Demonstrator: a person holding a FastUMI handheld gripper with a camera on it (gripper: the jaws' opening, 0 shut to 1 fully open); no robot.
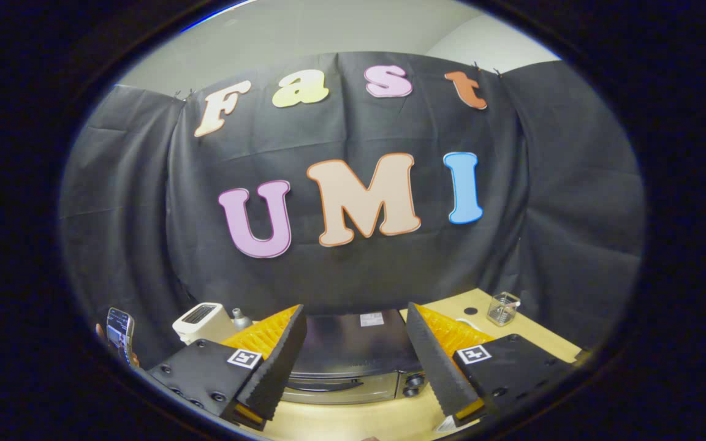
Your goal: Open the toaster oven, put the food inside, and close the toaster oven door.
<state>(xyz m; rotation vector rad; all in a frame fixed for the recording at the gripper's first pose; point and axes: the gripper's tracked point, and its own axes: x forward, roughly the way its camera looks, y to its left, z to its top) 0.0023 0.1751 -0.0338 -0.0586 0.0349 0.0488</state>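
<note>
The gripper hovers with fingers spread apart and empty above a bench, framing the oven, which sits between and just beyond them, door shut. A glass jar stands to its right; a white appliance to its left.

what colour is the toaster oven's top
Dark, glossy black, seen in the gripper view on the toaster oven between the open fingers.

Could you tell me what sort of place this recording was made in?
Probably a staged recording booth, not a real kitchen: a black cloth wall backs a wooden table bearing a toaster oven. The gripper hovers with open jaws.
</note>
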